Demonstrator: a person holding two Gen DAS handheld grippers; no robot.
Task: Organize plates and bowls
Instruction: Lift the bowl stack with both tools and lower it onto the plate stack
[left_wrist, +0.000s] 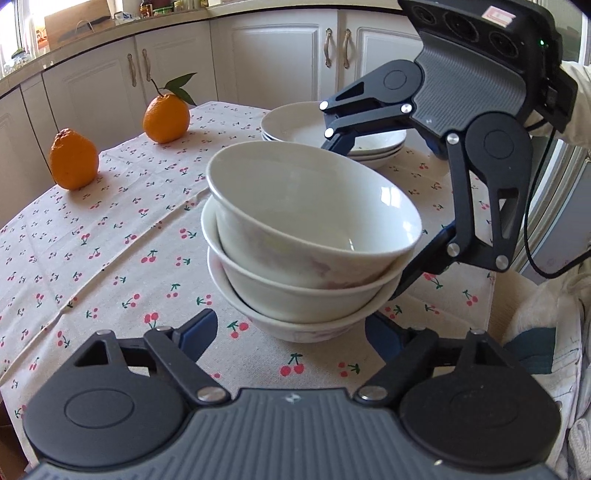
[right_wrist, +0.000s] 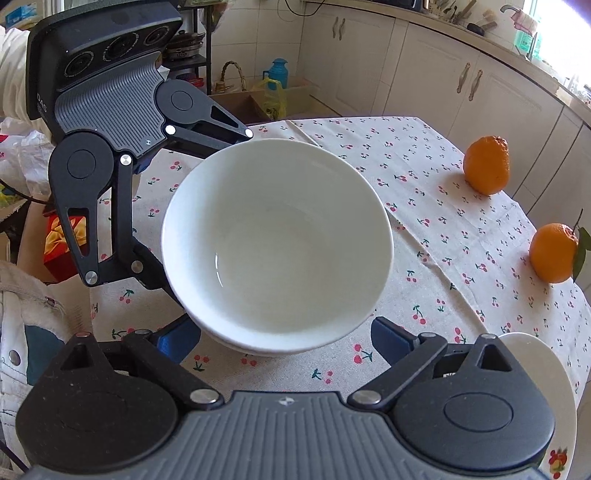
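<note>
- While both grippers tilt steeply down, they flank the stack of bowls (left_wrist: 306, 243) from opposite sides.
- left gripper (left_wrist: 291, 332): jaws apart, blue pads either side of the stack's base; contact unclear.
- right gripper (right_wrist: 284, 336): jaws apart around the stack's near side; contact unclear.
- top bowl (right_wrist: 277, 236) sits tilted.
- plates (left_wrist: 295, 127) stacked beyond the bowls from the left gripper, behind the right gripper's finger.
- two oranges (left_wrist: 74, 158) well off on the cherry tablecloth (left_wrist: 110, 240).

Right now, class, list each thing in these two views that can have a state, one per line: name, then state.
bowl stack: three nested, top bowl tilted, empty
plate stack: stacked, upright, on the tablecloth
oranges: two, whole, standing apart
left gripper: open, fingers flanking the bottom bowl
right gripper: open, fingers either side of the stack
cupboard doors: closed
</note>
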